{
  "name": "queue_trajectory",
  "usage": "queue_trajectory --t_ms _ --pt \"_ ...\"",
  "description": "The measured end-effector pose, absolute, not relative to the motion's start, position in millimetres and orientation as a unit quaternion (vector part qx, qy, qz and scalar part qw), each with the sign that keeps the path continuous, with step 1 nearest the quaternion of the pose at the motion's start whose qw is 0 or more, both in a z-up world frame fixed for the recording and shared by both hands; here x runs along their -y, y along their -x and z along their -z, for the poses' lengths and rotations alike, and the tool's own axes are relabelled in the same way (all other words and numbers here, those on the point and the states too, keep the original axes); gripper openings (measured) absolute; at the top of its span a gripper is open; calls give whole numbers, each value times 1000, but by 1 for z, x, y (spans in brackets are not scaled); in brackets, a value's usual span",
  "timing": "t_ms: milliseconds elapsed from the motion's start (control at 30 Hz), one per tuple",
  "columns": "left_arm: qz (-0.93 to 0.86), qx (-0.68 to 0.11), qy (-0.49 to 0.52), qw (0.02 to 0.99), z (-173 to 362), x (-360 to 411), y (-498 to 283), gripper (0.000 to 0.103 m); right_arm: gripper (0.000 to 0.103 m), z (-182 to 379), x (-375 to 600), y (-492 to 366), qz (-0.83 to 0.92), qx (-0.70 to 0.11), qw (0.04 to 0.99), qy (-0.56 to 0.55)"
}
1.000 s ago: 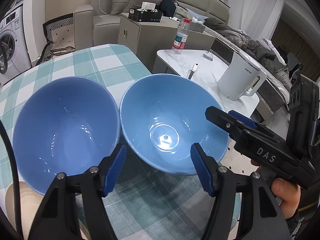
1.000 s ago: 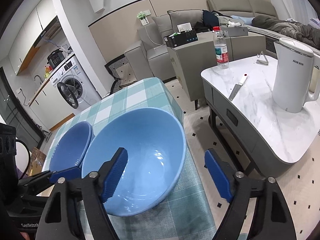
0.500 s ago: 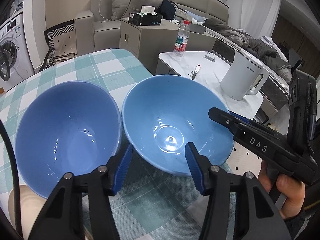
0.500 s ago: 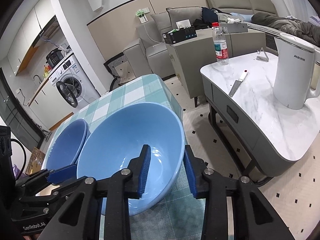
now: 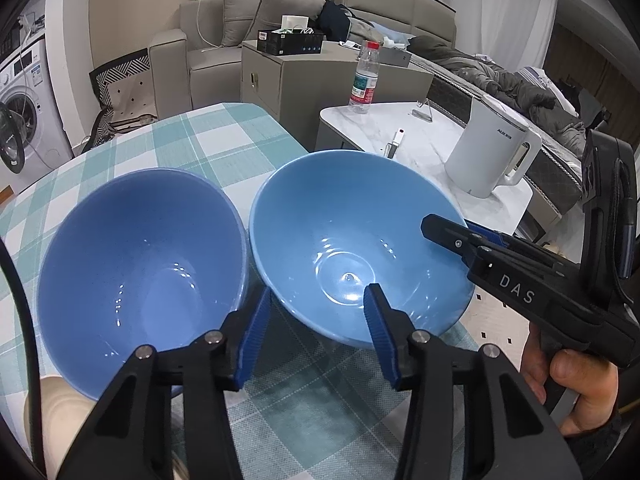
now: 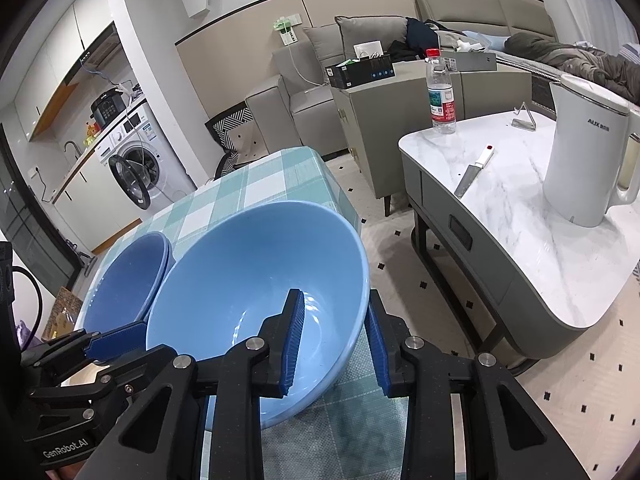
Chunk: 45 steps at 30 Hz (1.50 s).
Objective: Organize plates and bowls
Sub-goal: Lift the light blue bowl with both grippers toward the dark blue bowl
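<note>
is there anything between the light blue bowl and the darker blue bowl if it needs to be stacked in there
Nothing visible does. The right tool straddles the rim of the light blue ceramic bowl, one finger inside, one outside. The darker blue ceramic bowl sits right beside it, rims nearly touching, its inside empty. The left tool hovers open near both rims.

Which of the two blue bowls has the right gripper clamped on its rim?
The lighter blue bowl, nearer the table's edge: right gripper straddles its rim. The darker bowl beside it is ungripped.
</note>
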<state>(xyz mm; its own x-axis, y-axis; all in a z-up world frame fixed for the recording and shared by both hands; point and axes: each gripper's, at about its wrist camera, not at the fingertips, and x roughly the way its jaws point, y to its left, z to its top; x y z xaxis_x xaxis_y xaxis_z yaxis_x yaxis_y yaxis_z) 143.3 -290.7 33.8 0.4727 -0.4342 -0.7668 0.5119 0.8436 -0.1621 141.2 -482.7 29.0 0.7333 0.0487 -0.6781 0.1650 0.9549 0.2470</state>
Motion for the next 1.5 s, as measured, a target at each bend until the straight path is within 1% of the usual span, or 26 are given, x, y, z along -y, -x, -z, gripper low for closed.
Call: queue_trajectory --t_ms 633,1500 --pt "275 -416 -59 865 -40 292 -140 47 32 -33 479 -139 31 -361 922 -134" --pt "283 -386 -50 877 -66 288 -126 47 32 -79 472 -108 34 -308 944 -115"
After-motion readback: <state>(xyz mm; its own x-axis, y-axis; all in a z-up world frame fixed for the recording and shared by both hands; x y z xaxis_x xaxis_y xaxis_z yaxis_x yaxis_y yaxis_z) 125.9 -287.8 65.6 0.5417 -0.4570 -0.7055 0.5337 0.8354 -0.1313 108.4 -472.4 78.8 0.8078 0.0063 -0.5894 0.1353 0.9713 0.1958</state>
